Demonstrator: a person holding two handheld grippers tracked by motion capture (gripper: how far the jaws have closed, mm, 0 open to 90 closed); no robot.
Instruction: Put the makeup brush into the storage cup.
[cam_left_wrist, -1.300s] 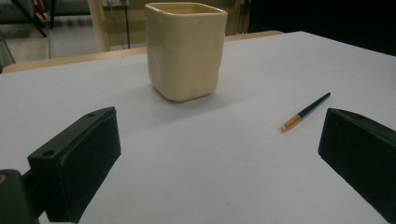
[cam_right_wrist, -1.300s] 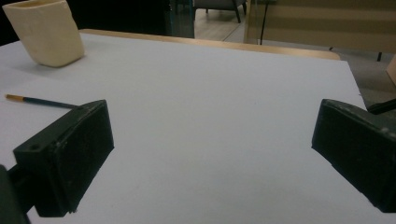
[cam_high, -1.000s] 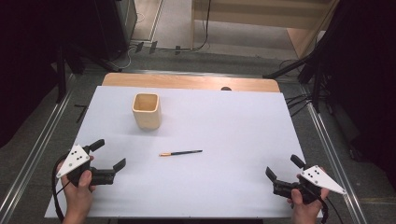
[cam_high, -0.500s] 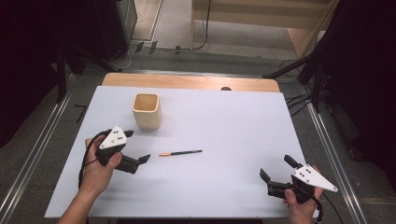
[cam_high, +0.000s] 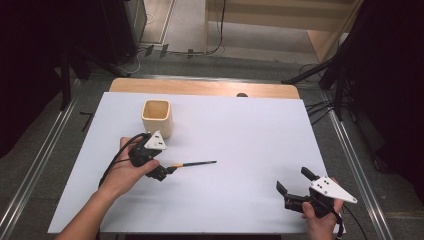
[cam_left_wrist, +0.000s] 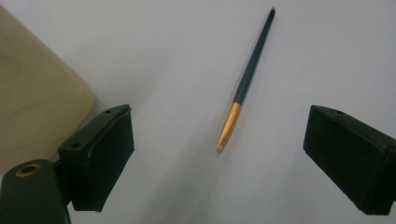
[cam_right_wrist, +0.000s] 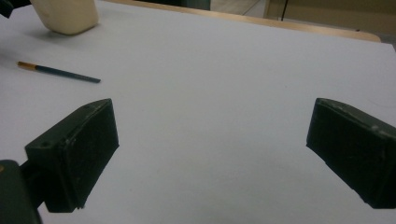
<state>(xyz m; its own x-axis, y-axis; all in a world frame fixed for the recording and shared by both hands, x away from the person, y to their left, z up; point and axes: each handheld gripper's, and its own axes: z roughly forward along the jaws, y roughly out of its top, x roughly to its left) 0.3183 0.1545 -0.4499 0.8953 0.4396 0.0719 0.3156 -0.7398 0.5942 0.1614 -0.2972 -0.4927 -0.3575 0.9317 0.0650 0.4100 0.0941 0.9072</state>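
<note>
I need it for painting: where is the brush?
The brush lies mid-table in the high view, its orange end by the open left gripper, below-right of the cup.

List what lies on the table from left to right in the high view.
Left gripper → paintbrush → right gripper. The cream cup stands above the left gripper, so its place in the order is unclear.

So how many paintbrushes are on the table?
1. The paintbrush lies on the white table, in front of the cream cup, its orange end just ahead of the left gripper. Whether more sit inside the cup cannot be told.
</note>
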